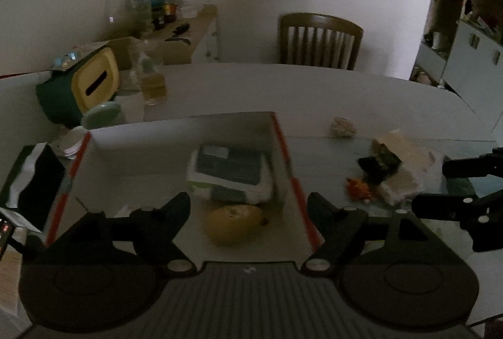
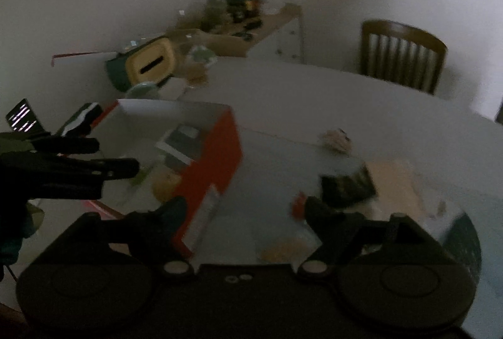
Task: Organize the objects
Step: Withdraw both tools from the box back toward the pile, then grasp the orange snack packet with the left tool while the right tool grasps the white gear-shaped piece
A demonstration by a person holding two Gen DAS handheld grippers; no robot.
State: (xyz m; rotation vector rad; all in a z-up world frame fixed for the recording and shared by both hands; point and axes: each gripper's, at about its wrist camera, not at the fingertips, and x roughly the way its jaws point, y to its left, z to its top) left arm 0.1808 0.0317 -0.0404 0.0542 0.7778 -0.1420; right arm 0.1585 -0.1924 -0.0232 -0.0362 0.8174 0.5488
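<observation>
mango (image 1: 234,224) btwn open left tongs (image 1: 248,207)

Left gripper (image 1: 248,210) spread wide over open box (image 1: 176,131); inside box, yellow fruit (image 1: 234,224) nearest, packet (image 1: 231,174) behind it.

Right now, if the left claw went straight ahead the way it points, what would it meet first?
Probably the yellow fruit lying in the open box, directly between the open left claw fingers; the white packet sits behind it. Depth is uncertain.
</observation>
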